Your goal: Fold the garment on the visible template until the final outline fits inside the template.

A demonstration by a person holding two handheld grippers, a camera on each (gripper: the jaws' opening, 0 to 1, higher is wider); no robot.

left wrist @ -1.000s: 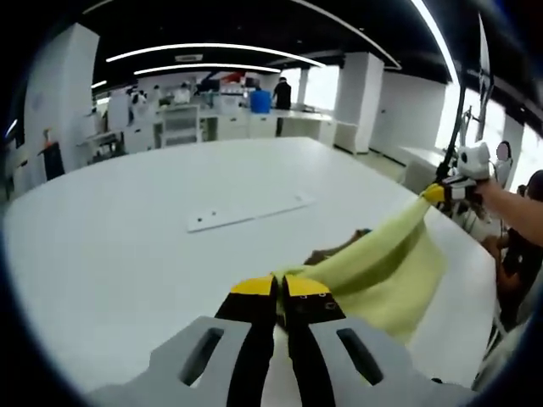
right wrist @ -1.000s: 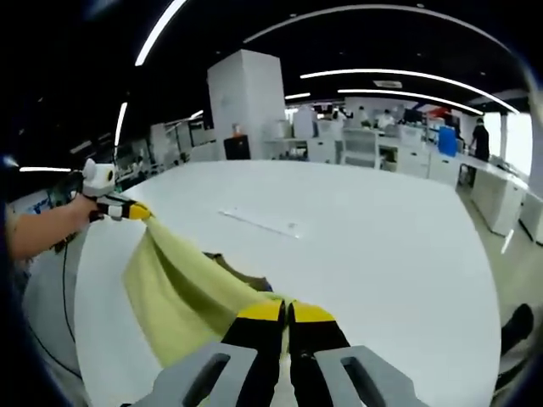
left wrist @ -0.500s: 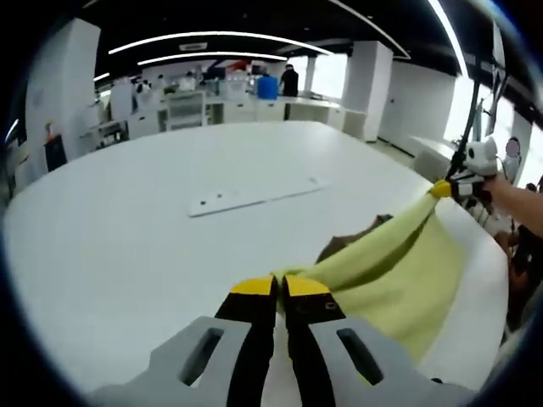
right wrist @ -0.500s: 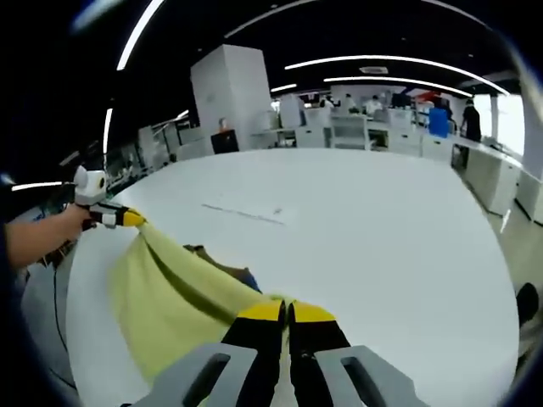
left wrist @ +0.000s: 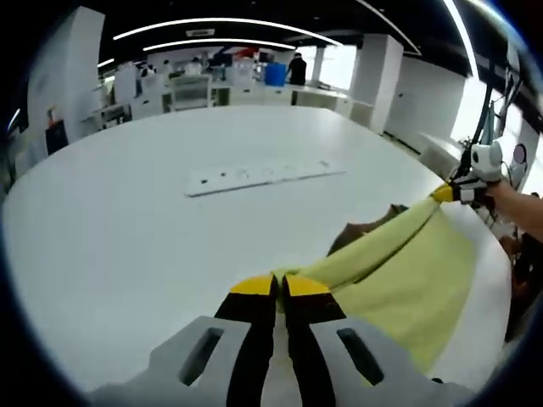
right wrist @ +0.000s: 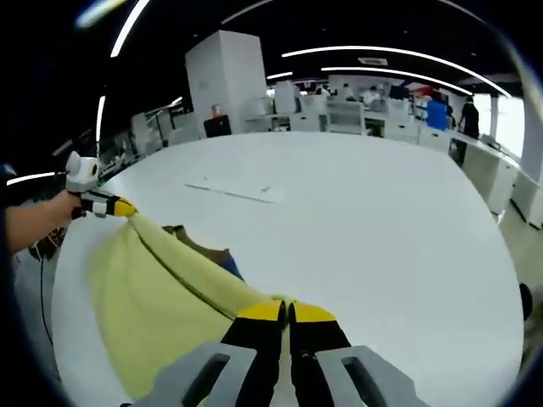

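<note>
A: Where is the garment [left wrist: 399, 271]?

B: It is a pale yellow cloth held up over the near edge of the white bench [left wrist: 127, 220], stretched between the 2 grippers. Its top edge runs as 1 taut line from the left gripper [left wrist: 282, 287] to the right gripper [right wrist: 285, 312], so the long axis lies along that line; the rest hangs and drapes down toward the bench.

A: And the jaws?

B: Each pair is pressed together on a corner of the yellow cloth. In the left gripper view, the other gripper pinches the far corner at the right; in the right gripper view, the other one pinches it at the left.

A: Anything else nearby?

B: A brown cloth [left wrist: 361, 233] lies just behind the garment, and a flat white strip [left wrist: 263, 174] lies further out on the bench.
</note>
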